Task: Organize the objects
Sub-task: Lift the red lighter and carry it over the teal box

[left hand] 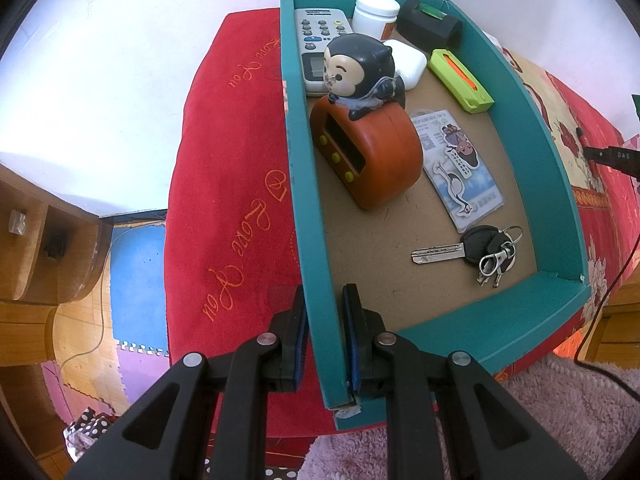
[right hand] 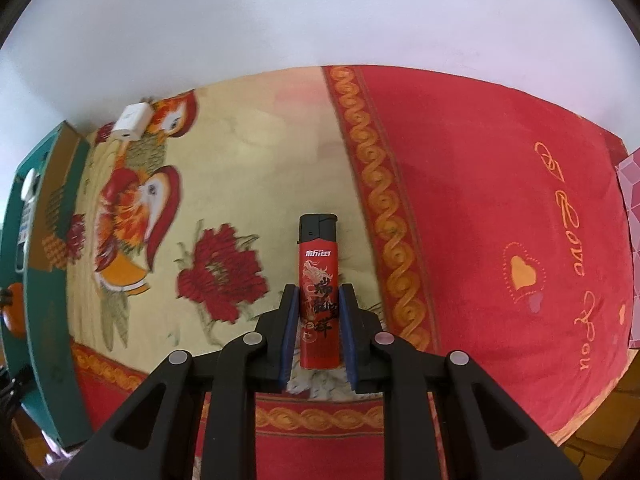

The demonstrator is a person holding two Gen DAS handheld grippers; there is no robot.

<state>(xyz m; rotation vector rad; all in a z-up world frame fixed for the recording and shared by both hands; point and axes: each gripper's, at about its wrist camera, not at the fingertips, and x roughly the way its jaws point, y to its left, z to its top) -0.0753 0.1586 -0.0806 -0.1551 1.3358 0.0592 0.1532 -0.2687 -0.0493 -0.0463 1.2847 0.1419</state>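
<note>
Two grippers: both are working, one per hand, each pointing steeply down.
Right gripper (right hand: pixel 318 308): it is clamping the red lighter (right hand: pixel 319 296), pads pressing on both long sides of the body just below mid-height.
Left gripper (left hand: pixel 325 320): it is pinching the left wall of the teal box (left hand: pixel 556 184) near its near corner, one finger outside, one inside.
Lighter's place: it is lying on the patterned bedspread (right hand: pixel 480 200), black cap pointing far, well right of the box, whose edge is showing at the left of the right wrist view.
Handling: I'm judging it light, stiff and smooth plastic, so slippery rather than fragile; gripping across the flat sides, as now, looks the sound hold, and it should be kept clear of the cap.
Box contents, counted: one orange clock (left hand: pixel 368 156) with one black cartoon figure (left hand: pixel 360 72) sitting on top, one remote (left hand: pixel 318 44), one white jar (left hand: pixel 376 14), one white case (left hand: pixel 408 62), one black block (left hand: pixel 430 26), one green cutter (left hand: pixel 460 80), one card (left hand: pixel 456 168), one key bunch (left hand: pixel 480 252).
Outside the box: one white charger (right hand: pixel 131 122) is sitting on the bedspread, far left.
Step in hand, as I read it: one lighter is getting picked up for the box while the left steadies it.
</note>
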